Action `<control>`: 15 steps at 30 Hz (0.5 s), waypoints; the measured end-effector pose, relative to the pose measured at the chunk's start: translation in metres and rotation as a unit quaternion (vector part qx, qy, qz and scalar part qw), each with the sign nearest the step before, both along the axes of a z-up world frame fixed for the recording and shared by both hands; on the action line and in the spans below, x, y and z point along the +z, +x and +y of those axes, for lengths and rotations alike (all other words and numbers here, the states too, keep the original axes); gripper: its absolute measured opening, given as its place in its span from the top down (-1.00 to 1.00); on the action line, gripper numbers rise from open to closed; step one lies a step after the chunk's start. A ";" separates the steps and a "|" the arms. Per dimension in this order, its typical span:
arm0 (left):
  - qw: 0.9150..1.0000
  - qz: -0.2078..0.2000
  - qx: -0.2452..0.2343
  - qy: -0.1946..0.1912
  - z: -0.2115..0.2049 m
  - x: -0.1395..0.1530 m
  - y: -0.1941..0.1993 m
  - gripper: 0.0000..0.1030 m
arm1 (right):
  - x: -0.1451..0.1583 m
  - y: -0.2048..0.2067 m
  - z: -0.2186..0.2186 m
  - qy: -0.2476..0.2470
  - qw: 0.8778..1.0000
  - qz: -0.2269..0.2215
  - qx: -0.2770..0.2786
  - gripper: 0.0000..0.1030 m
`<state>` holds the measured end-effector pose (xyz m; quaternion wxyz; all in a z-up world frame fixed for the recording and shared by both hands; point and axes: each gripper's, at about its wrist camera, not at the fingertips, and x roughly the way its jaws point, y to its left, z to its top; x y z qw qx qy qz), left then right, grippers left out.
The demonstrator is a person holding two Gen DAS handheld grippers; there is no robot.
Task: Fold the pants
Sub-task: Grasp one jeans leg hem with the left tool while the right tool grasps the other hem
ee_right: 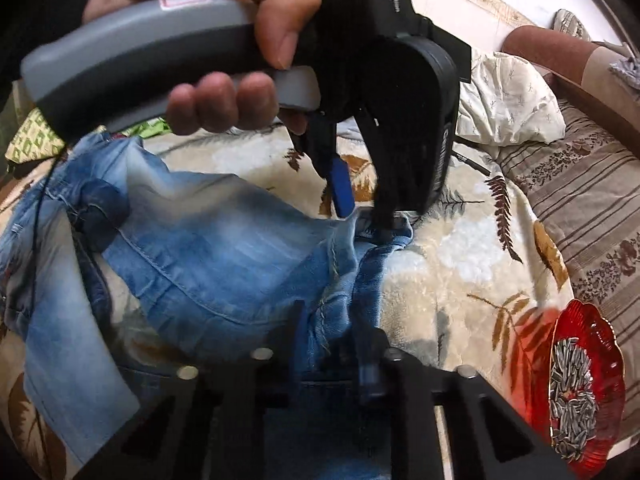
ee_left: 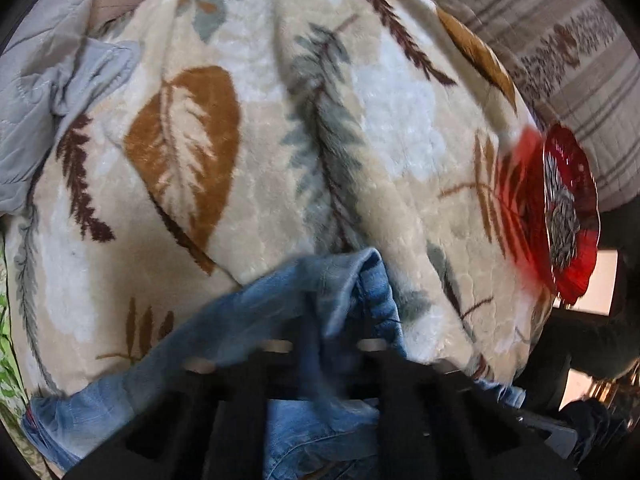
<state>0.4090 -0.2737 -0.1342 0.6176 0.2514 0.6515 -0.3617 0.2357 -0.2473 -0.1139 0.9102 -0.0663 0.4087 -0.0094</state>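
Light blue jeans [ee_right: 224,256] lie crumpled on a cream leaf-print blanket [ee_right: 460,264]. A person's hand [ee_right: 256,12] holds my left gripper [ee_right: 362,216], which points down onto the far edge of the jeans. In the left wrist view that gripper [ee_left: 328,344] is shut on a bunched fold of the jeans [ee_left: 320,300]. At the bottom of the right wrist view my right gripper [ee_right: 332,340] is shut on a seam fold at the near edge of the same pants. The fingertips of both grippers are partly buried in denim.
A red glass dish [ee_right: 580,384] of sunflower seeds sits on the blanket's right edge, close to both grippers, also the red dish [ee_left: 568,216]. A striped bedspread [ee_right: 592,200] and a white pillow [ee_right: 508,96] lie beyond. Grey-blue quilted cloth [ee_left: 52,92] lies at the left.
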 end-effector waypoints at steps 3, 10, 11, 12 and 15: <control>1.000 -0.018 0.002 -0.011 0.006 0.012 -0.004 0.96 | 0.004 -0.002 0.000 -0.006 1.000 -0.005 0.008 0.73; 0.985 -0.083 0.077 -0.131 0.024 0.114 0.019 0.96 | 0.055 0.002 -0.026 -0.015 0.997 -0.077 -0.004 0.82; 0.980 -0.093 0.090 -0.152 0.025 0.130 0.027 0.96 | 0.066 0.010 -0.035 -0.016 0.996 -0.089 -0.008 0.82; 0.975 -0.100 0.101 -0.168 0.025 0.141 0.035 0.96 | 0.074 0.017 -0.041 -0.015 0.995 -0.097 -0.009 0.82; 0.964 -0.112 0.145 -0.194 0.014 0.160 0.068 0.96 | 0.097 0.045 -0.062 -0.017 0.993 -0.115 -0.017 0.83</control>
